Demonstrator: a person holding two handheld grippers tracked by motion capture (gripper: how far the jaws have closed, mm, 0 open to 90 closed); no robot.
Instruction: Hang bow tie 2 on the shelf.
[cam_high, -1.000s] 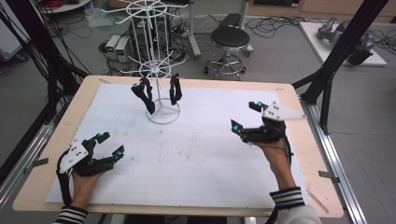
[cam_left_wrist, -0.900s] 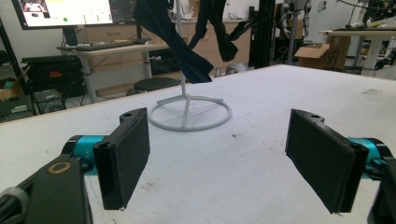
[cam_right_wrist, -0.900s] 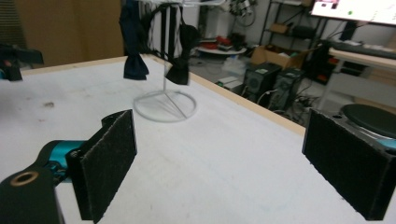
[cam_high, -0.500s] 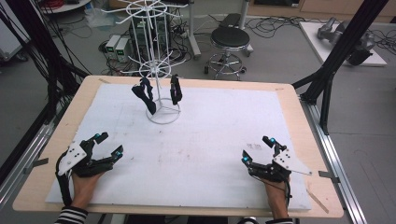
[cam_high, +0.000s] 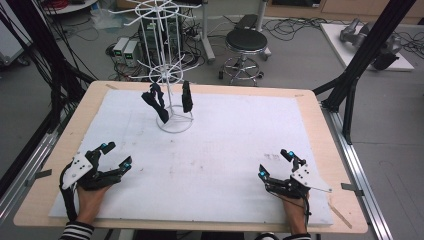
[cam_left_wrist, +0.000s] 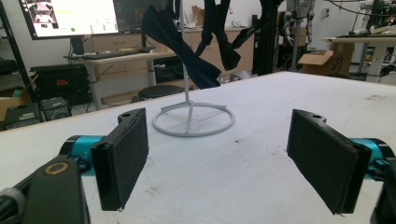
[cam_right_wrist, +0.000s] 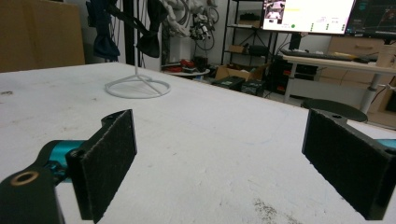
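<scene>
A: What is on the white wire stand?

B: Dark cloth pieces hang from its arms. It stands at the far side of the white mat, left of the middle.

A: Where are the grippers?

B: The left gripper sits low at the near left corner. Its jaws are spread wide with nothing between them. The right gripper sits at the near right corner, spread wide too. Both are well apart from the stand.

A: And under the mat?

B: A wooden table.
</scene>
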